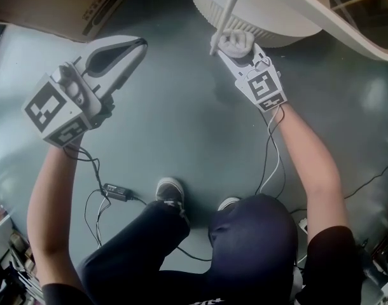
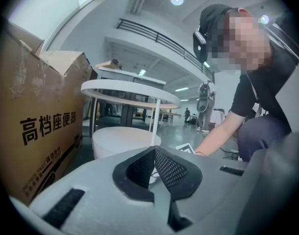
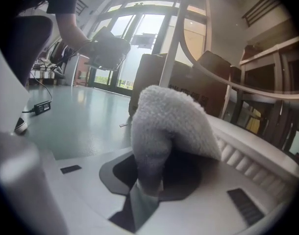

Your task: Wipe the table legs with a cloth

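While one cardboard box is seen at far left, the left gripper is held with its two jaws closed together on nothing. One cloth is clamped by the right gripper and held against one thin white table leg.

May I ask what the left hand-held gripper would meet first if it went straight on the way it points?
Probably the table's thin white leg, rising from the round white base right ahead; which comes first is unclear.
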Available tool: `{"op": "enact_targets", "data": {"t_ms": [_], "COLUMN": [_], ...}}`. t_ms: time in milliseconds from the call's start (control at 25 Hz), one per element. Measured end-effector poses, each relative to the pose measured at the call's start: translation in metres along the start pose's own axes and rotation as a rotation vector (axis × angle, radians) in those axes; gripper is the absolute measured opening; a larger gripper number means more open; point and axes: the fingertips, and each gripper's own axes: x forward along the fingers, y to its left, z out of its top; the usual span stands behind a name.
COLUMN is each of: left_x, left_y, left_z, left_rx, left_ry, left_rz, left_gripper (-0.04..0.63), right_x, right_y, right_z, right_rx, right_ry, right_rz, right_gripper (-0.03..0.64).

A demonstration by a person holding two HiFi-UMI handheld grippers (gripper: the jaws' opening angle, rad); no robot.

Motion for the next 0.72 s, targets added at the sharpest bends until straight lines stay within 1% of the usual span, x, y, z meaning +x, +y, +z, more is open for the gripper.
{"op": "enact_targets", "data": {"t_ms": [120, 200, 320, 400, 440, 520, 600, 640, 720], "left_x": [0.017, 0.028, 0.053, 0.071, 0.075, 0.068, 0.057, 0.054, 0.052], "left_y": [-0.014, -0.024, -0.032, -0.031, -0.028, -0.02, -0.012, -0.009, -0.004], "left_z": [-0.017, -0.023, -0.022, -0.022, -0.025, -0.036, -0.05, -0.054, -0.055], "left_rx": [-0.014, -0.039, -0.11, -0.116, -0.106, -0.092, -0.099, -0.107, -0.123], "left_ry": [0.025, 0.022, -0.014, -0.011, -0.001, 0.019, 0.03, 0.025, 0.001], "left_rz": [-0.025, -0.045, -0.075, -0.089, -0.085, -0.052, -0.012, 0.003, 0.017], "left_gripper": [0.005, 0.005, 0.005, 0.005, 0.005, 0.005, 0.005, 0.005, 0.005], "right_x": [0.008, 0.015, 0.02, 0.021, 0.023, 0.027, 0.024, 0.018, -0.001], "right_y": [0.003, 0.005, -0.002, -0.012, -0.011, -0.001, 0.011, 0.015, 0.016], "right_z": [-0.014, -0.024, -0.042, -0.055, -0.063, -0.075, -0.074, -0.067, -0.036], "right_rx": [0.075, 0.115, 0.144, 0.146, 0.144, 0.145, 0.172, 0.19, 0.192], "right_ry": [0.03, 0.051, 0.059, 0.074, 0.102, 0.177, 0.222, 0.22, 0.17], "right_rz": [-0.02, -0.021, -0.02, -0.014, -0.004, 0.02, 0.031, 0.028, 0.011], "right_gripper": [0.08, 0.08, 0.08, 0.08, 0.08, 0.08, 0.08, 0.08, 0.08]}}
